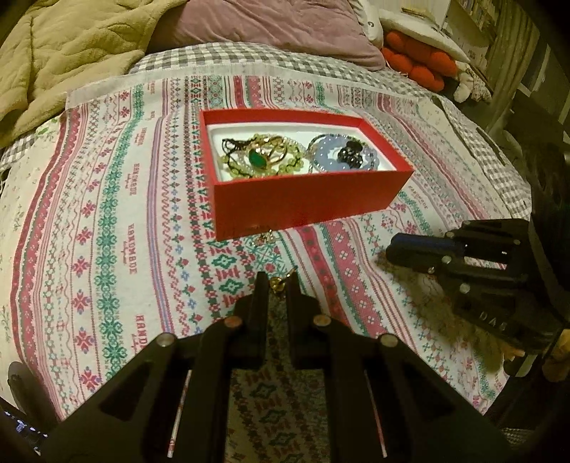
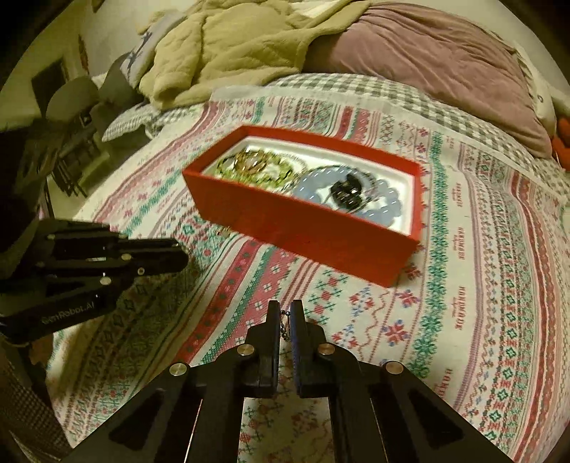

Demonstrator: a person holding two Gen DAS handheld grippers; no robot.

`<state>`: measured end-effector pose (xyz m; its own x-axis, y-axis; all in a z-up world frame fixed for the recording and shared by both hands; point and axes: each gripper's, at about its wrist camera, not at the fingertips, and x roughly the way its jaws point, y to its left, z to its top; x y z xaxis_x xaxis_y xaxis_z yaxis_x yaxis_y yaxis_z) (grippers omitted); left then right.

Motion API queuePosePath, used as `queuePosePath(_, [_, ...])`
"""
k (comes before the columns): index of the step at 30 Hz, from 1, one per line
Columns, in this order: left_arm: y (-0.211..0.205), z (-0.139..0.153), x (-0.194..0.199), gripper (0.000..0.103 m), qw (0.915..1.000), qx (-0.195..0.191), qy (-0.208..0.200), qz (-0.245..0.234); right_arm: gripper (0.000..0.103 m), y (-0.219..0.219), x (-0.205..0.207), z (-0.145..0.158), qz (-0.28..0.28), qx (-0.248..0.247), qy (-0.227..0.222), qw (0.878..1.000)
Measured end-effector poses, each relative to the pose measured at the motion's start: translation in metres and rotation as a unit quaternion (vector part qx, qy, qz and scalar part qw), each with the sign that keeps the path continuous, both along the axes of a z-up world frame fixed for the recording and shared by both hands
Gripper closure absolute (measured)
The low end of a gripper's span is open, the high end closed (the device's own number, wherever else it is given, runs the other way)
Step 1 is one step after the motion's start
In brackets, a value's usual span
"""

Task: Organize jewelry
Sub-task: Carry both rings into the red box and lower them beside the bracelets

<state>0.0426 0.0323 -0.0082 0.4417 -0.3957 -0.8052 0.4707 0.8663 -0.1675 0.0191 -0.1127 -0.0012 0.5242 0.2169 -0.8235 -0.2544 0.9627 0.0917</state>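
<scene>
A red box (image 1: pixel 306 199) with a white lining sits on the patterned cloth. It holds green bead strands with a green-stone piece (image 1: pixel 260 158), a pale blue bead bracelet (image 1: pixel 327 156) and a dark piece. My left gripper (image 1: pixel 277 281) is shut on a small gold piece (image 1: pixel 279 283), in front of the box. In the right wrist view the red box (image 2: pixel 313 231) lies ahead; my right gripper (image 2: pixel 285 310) is shut on a thin ball chain (image 2: pixel 284 326) that hangs between its fingers. Each gripper shows in the other's view: right gripper (image 1: pixel 392 249), left gripper (image 2: pixel 181 256).
A small jewelry piece (image 1: pixel 265 238) lies on the cloth against the box's front wall. A beige blanket (image 1: pixel 64 53), a mauve pillow (image 1: pixel 270 28) and orange plush items (image 1: pixel 416 60) lie behind the cloth. Furniture stands at the left of the bed in the right wrist view.
</scene>
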Motion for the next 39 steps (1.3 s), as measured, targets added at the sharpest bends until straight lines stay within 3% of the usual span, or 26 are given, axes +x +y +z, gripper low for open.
queuePosePath(23, [-0.022,0.052,0.026,0.092,0.9979,-0.047,-0.044,0.013,0.098,-0.029,0.033,0.056,-0.058,0.051,-0.063,0.995])
queuePosePath(39, [-0.048,0.039,0.064,0.092,0.9974,-0.055,-0.030,0.034,0.097,-0.053,0.077,0.038,-0.103,0.092,-0.044,0.989])
